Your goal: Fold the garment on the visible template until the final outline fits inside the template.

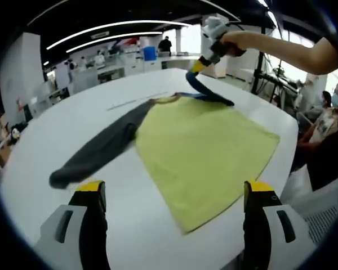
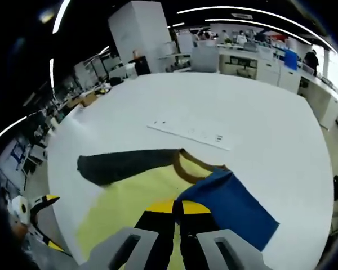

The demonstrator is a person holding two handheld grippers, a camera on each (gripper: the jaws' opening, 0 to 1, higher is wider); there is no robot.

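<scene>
A yellow-green shirt [image 1: 205, 149] lies flat on the white table [image 1: 62, 124], its dark grey sleeve [image 1: 101, 147] stretched out to the left. My left gripper [image 1: 174, 188] is open near the table's front edge, its jaws wide apart short of the hem. At the far side my right gripper [image 1: 198, 66], held by a hand, is shut on the blue sleeve [image 1: 205, 93] and lifts it off the table. In the right gripper view my right gripper [image 2: 174, 209] pinches the blue sleeve [image 2: 231, 205] over the yellow body [image 2: 129, 197], with the brown collar [image 2: 186, 169] and grey sleeve [image 2: 124, 165] beyond.
A thin marked strip [image 2: 188, 134] lies on the table past the collar, also seen as the strip [image 1: 129, 103]. People sit off the table's right edge [image 1: 324, 121]. Desks and a blue bin [image 1: 150, 53] stand in the background. Bare tabletop [image 2: 242, 107] spreads beyond the shirt.
</scene>
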